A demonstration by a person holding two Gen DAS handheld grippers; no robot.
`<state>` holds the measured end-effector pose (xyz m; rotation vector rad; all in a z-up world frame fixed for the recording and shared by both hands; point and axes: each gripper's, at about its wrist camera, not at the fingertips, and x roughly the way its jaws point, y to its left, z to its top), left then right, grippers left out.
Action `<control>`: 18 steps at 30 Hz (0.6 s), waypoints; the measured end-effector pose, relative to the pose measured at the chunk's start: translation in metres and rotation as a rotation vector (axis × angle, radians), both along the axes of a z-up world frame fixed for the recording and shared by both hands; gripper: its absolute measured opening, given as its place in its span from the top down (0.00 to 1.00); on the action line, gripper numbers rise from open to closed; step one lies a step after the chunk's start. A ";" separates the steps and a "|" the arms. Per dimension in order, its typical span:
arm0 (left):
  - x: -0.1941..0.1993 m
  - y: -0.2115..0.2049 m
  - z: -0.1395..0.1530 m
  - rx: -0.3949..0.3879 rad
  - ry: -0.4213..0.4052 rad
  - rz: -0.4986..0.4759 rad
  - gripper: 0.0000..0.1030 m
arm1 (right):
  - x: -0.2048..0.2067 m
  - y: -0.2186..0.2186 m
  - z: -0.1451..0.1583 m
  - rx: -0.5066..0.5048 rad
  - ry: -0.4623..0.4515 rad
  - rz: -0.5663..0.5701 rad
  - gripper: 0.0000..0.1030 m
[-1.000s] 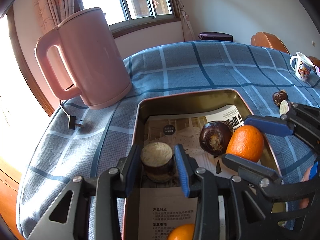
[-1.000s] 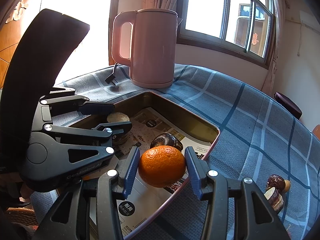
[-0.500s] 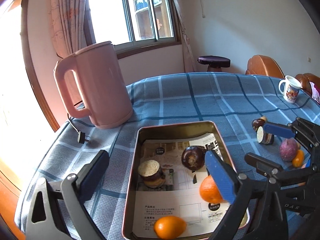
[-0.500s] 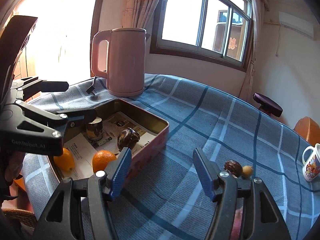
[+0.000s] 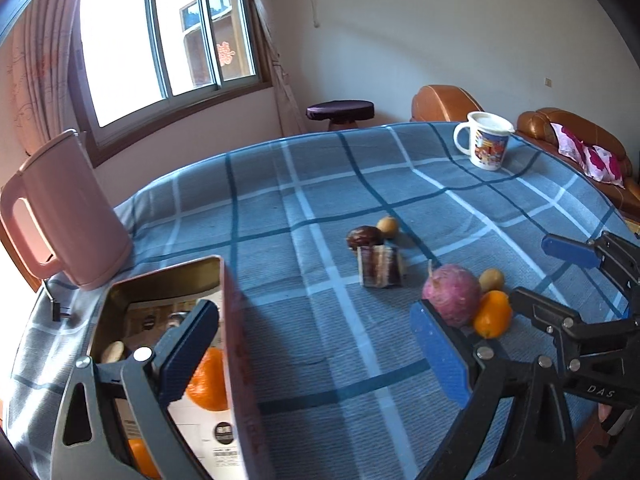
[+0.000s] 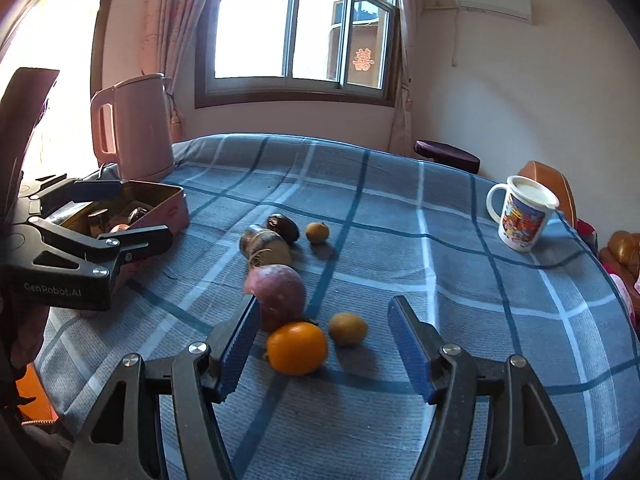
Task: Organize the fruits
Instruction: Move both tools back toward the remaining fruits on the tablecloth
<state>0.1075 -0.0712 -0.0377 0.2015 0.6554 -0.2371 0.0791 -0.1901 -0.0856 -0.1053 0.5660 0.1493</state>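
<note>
Left claw (image 5: 316, 354): blue-padded jaws spread wide, nothing between them; it hangs over the right rim of the tin.
Right claw (image 6: 322, 344): jaws part-way apart and just been opening, empty; the loose fruit lies on the cloth just ahead of its tips.
Rectangular brass-coloured metal tin (image 5: 230, 320): on the blue plaid-clothed bench (image 5: 320, 184), lined with printed paper; holds a round orange (image 5: 208, 380), a second orange at the near end, and a pale-topped stub.
Loose group, near: a dull pink-purple round fruit (image 6: 276, 288) touching a glossy small orange citrus (image 6: 297, 347); a small olive-yellow fruit (image 6: 348, 329) just beside them.
Loose group, far: a dark brown-purple cut chunk (image 6: 266, 246), a dark glossy brown fruit (image 6: 283, 227), another small yellow fruit (image 6: 317, 232).
Pink plastic kettle (image 5: 64, 216): upright behind the tin.
White printed mug (image 6: 522, 212): well apart, at the far right.
</note>
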 end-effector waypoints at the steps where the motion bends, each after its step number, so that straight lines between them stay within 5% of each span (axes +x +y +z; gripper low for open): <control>1: 0.002 -0.008 -0.003 -0.008 0.014 -0.016 0.04 | 0.000 -0.006 -0.002 0.003 0.004 -0.023 0.34; 12: 0.027 -0.063 -0.028 -0.057 0.136 -0.114 0.05 | 0.002 -0.038 -0.017 0.029 0.010 -0.164 0.34; 18: 0.033 -0.072 -0.037 -0.083 0.169 -0.134 0.14 | 0.002 -0.035 -0.022 0.013 0.013 -0.165 0.34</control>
